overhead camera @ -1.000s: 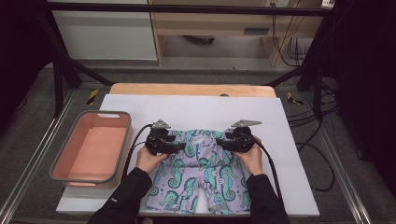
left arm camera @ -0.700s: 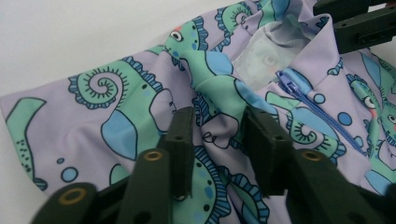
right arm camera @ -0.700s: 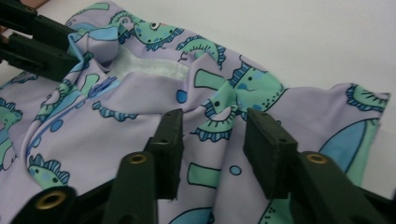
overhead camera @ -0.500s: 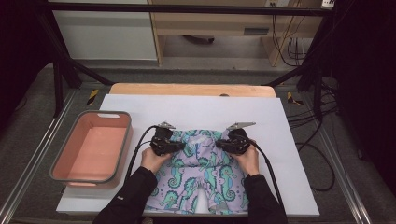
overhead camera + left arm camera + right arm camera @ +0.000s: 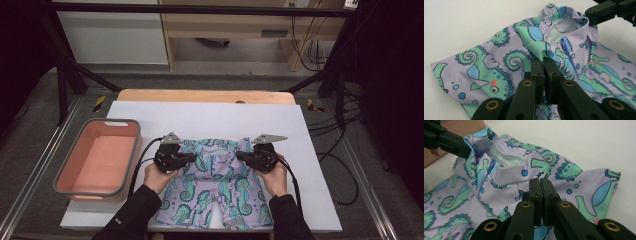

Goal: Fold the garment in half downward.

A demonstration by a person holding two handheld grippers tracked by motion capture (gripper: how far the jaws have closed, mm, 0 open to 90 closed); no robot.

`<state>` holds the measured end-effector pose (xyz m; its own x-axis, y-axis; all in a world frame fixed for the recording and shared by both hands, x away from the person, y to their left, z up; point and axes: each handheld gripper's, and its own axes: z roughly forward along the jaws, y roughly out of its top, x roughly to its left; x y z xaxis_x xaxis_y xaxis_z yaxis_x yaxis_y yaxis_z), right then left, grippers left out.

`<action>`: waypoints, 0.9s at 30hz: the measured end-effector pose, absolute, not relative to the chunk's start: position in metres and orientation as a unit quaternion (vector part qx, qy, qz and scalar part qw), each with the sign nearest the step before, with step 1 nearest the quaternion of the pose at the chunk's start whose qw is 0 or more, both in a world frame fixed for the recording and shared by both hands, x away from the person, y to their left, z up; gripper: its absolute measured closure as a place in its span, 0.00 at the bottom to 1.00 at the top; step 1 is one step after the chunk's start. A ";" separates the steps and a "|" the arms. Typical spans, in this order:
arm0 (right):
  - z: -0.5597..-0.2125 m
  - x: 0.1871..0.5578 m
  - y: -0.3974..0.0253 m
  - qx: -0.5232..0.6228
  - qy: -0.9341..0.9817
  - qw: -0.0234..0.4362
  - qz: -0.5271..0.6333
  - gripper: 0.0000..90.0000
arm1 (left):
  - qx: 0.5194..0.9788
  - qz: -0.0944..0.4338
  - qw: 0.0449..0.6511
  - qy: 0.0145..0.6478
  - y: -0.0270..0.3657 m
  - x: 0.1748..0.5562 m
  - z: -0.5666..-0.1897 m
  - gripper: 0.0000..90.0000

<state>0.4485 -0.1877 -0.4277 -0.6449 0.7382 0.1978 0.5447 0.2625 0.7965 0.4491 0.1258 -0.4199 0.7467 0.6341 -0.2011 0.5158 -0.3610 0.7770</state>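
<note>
The seahorse-print swimsuit (image 5: 216,187) lies front-up on the white sheet (image 5: 310,150) covering the table, legs toward the person, collar and zip at the far end. The left gripper (image 5: 192,156) has its jaws pressed together on a pinch of fabric at one shoulder, and the right gripper (image 5: 239,155) is clamped the same way on the other shoulder. From where I stand this looks like the start of a fold or lift, so both hands ought to rise evenly, keeping the shoulder line taut and level, or the slippery cloth will bunch at the collar. The pink tub (image 5: 97,157) waits just beside, to the left.
</note>
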 end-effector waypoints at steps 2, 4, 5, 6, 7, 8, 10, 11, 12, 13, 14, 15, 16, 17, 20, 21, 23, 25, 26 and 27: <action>-0.424 0.438 -0.189 0.403 0.784 0.113 0.458 0.98 | 0.824 0.070 0.448 0.340 0.127 0.440 -0.417 0.96; -0.422 0.426 -0.190 0.396 0.784 0.119 0.464 0.98 | 0.828 0.074 0.449 0.328 0.129 0.428 -0.414 0.96; -0.421 0.420 -0.190 0.393 0.784 0.122 0.465 0.98 | 0.828 0.076 0.451 0.325 0.130 0.422 -0.413 0.96; -0.420 0.415 -0.190 0.391 0.784 0.125 0.466 0.98 | 0.829 0.076 0.452 0.321 0.130 0.417 -0.413 0.96; -0.419 0.410 -0.189 0.386 0.785 0.127 0.468 0.98 | 0.829 0.076 0.454 0.317 0.131 0.412 -0.413 0.96; -0.419 0.405 -0.189 0.384 0.786 0.128 0.467 0.98 | 0.831 0.078 0.454 0.312 0.131 0.406 -0.413 0.96; -0.419 0.397 -0.188 0.378 0.788 0.131 0.469 0.98 | 0.834 0.079 0.453 0.306 0.132 0.396 -0.413 0.96; -0.420 0.391 -0.187 0.376 0.788 0.131 0.469 0.98 | 0.836 0.079 0.452 0.302 0.132 0.391 -0.414 0.96; -0.421 0.387 -0.188 0.374 0.790 0.131 0.468 0.98 | 0.838 0.081 0.450 0.299 0.133 0.386 -0.415 0.96; -0.422 0.383 -0.187 0.374 0.790 0.128 0.469 0.98 | 0.837 0.080 0.451 0.299 0.133 0.382 -0.416 0.96; -0.422 0.380 -0.188 0.373 0.790 0.127 0.470 0.98 | 0.838 0.076 0.452 0.297 0.134 0.378 -0.418 0.96; -0.423 0.376 -0.188 0.372 0.791 0.125 0.470 0.98 | 0.839 0.074 0.451 0.296 0.135 0.373 -0.420 0.96; -0.425 0.372 -0.188 0.370 0.792 0.124 0.469 0.98 | 0.840 0.072 0.450 0.296 0.137 0.368 -0.423 0.96; -0.427 0.367 -0.189 0.368 0.795 0.122 0.467 0.98 | 0.840 0.069 0.450 0.296 0.137 0.364 -0.426 0.96; -0.434 0.358 -0.190 0.365 0.800 0.116 0.462 0.98 | 0.845 0.058 0.443 0.294 0.138 0.354 -0.436 0.96; -0.436 0.354 -0.190 0.365 0.802 0.113 0.458 0.98 | 0.848 0.056 0.440 0.291 0.137 0.351 -0.439 0.96; -0.442 0.347 -0.191 0.364 0.807 0.108 0.453 0.98 | 0.851 0.054 0.437 0.287 0.135 0.346 -0.441 0.96; -0.448 0.342 -0.191 0.365 0.812 0.099 0.444 0.98 | 0.855 0.045 0.430 0.287 0.134 0.343 -0.444 0.95; -0.451 0.340 -0.191 0.366 0.813 0.095 0.442 0.97 | 0.858 0.041 0.424 0.286 0.134 0.342 -0.446 0.94; -0.454 0.339 -0.191 0.366 0.815 0.093 0.440 0.95 | 0.860 0.041 0.418 0.288 0.133 0.341 -0.448 0.90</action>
<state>0.3388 -0.1911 -0.4538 -0.7143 0.6785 0.1715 0.5157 0.3446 0.7844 0.3411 0.1334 -0.4480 0.8302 0.5306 -0.1709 0.4621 -0.4837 0.7433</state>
